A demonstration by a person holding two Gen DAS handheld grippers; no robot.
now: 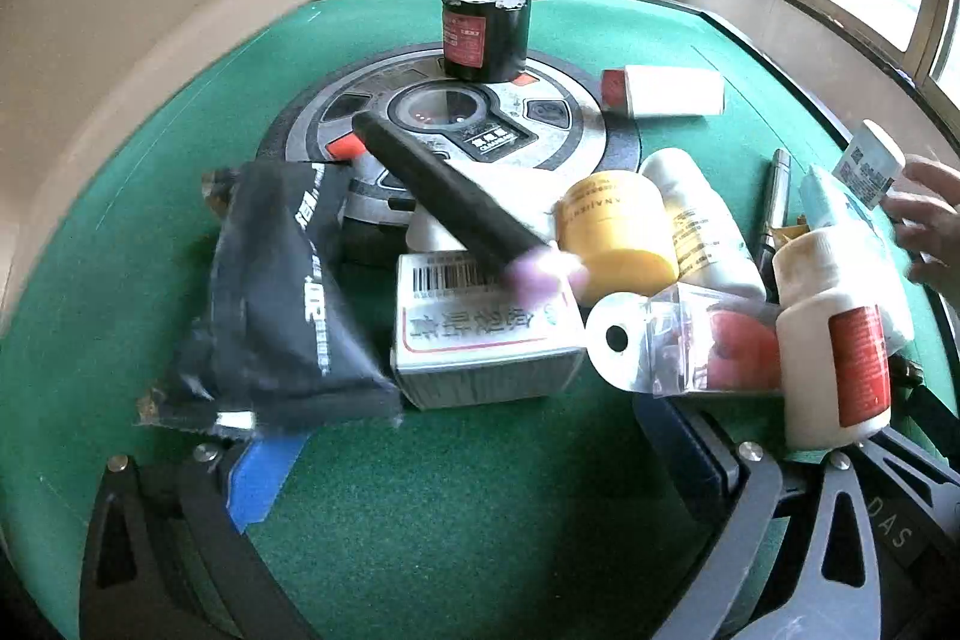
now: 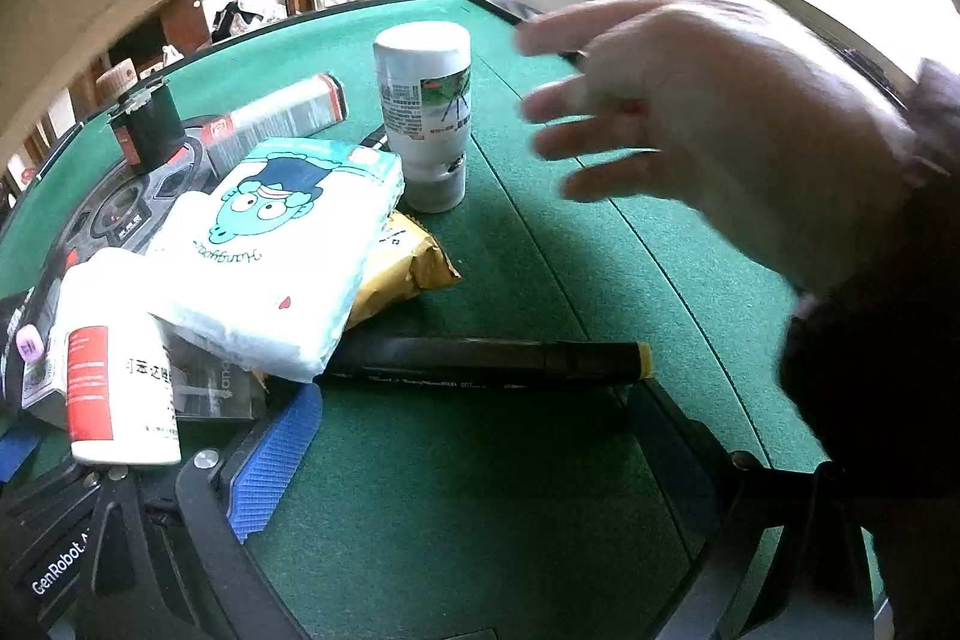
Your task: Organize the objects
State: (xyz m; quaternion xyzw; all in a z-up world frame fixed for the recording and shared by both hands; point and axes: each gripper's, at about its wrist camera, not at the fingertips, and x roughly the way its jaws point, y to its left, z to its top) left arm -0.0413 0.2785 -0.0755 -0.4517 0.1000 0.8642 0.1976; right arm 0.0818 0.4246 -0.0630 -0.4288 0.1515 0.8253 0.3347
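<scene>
A heap of small items lies on the green felt table. In the left wrist view I see a black pouch, a white barcode box, a black marker with a pink cap, a yellow jar, a paper roll and a white bottle with a red label. My left gripper is open and empty in front of the heap. In the right wrist view my right gripper is open and empty, just short of a black marker, a tissue pack and an upright white bottle.
A round grey console sits in the table's middle with a black motor on it. A white box lies behind. A bare hand hovers over the felt on the right. A chair and windows stand beyond the table.
</scene>
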